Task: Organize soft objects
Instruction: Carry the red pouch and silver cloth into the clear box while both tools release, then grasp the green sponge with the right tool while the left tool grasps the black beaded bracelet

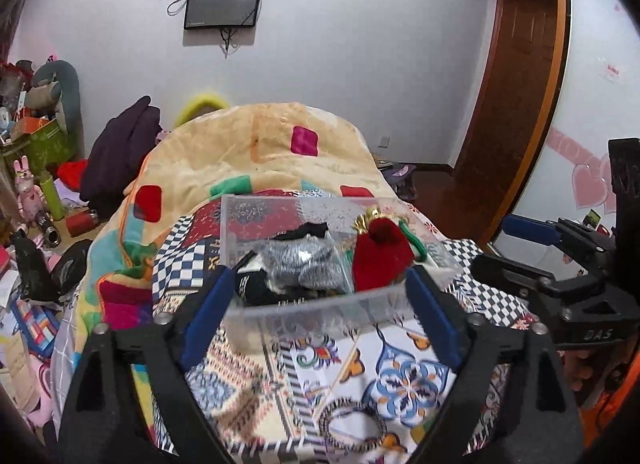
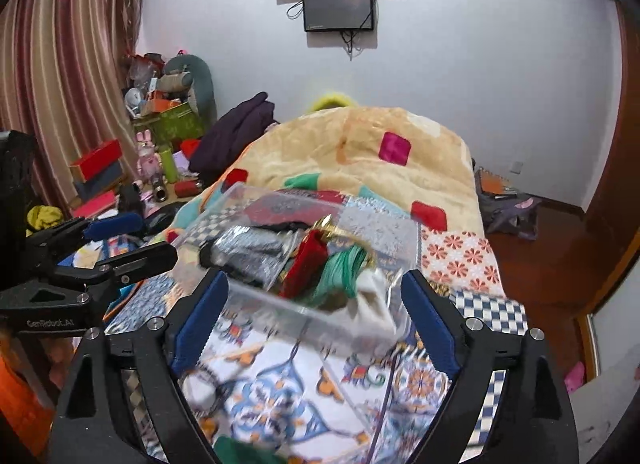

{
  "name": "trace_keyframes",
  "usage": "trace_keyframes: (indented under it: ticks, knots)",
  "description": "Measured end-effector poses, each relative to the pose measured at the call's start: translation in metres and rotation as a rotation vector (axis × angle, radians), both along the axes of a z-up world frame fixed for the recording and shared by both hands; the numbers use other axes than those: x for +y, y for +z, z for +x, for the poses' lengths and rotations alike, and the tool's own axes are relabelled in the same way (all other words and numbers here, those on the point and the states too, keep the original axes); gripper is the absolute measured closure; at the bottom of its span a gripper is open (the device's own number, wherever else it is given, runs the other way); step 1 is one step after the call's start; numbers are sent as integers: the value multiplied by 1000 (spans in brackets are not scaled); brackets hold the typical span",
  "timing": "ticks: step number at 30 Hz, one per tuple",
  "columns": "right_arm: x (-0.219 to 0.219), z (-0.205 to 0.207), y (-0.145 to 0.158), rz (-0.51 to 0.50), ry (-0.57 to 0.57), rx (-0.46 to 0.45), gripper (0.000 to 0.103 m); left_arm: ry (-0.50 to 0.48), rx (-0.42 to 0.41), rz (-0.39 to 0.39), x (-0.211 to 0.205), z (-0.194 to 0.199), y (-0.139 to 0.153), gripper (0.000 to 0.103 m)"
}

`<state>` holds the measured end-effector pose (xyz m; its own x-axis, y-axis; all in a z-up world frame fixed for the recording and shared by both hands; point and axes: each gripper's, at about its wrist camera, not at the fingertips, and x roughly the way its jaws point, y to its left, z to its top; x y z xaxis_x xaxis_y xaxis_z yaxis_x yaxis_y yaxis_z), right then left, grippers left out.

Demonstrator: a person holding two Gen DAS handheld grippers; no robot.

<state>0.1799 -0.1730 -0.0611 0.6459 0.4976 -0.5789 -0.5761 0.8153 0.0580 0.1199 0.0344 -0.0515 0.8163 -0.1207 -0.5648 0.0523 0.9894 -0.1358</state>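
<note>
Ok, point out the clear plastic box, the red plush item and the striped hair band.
clear plastic box [image 1: 320,306], left wrist view, near rim.
red plush item [image 1: 380,256], left wrist view, its body.
striped hair band [image 1: 332,410], left wrist view, left arc.

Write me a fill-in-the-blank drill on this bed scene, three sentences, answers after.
1. The red pouch lies inside a clear plastic ____.
2. Both the left gripper and the right gripper have their jaws ____.
3. The striped hair tie lies on the patterned bedspread, ____ the box.

Missing words: box; open; outside
</note>
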Motion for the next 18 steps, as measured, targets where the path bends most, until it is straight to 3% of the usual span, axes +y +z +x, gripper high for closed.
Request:
trace_keyframes:
  ticks: [6, 15, 18]
  knots:
    - [4, -28, -25, -51, 46, 59, 14, -12, 44, 20, -7, -24, -16, 8]
    - [7, -41, -81, -98, 75, 242, 14, 9, 200, -18, -3, -35, -74, 8]
    - [8, -42, -100, -105, 82, 313, 14, 6, 241, -18, -5, -35, -90, 18]
